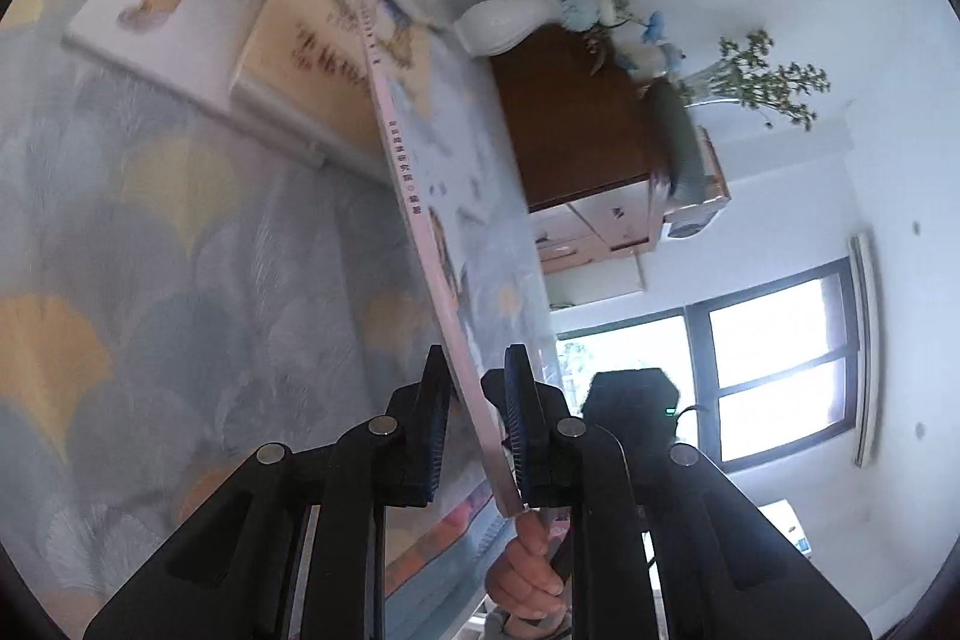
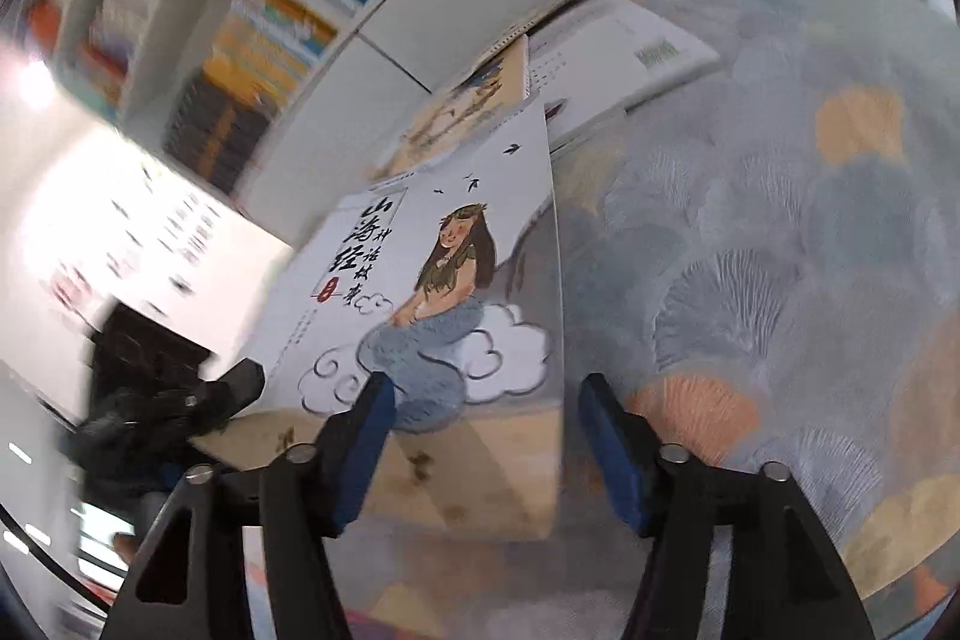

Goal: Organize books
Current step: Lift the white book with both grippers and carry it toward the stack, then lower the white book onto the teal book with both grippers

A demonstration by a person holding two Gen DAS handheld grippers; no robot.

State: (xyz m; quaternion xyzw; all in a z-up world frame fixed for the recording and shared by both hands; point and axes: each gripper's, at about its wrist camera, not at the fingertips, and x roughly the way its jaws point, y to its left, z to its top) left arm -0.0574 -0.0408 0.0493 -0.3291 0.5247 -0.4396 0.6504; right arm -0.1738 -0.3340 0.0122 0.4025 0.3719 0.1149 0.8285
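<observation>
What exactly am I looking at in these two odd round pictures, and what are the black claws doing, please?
Each picture comes from a fisheye camera on a hand-held two-finger gripper; a person holds one in each hand. In the left wrist view, the left gripper is shut on a thin illustrated book, seen edge-on. In the right wrist view the same book shows its cover, and the right gripper stands open with its pads off it. Two more books lie on the patterned tablecloth. A bookshelf and a white vase stand beyond.
</observation>
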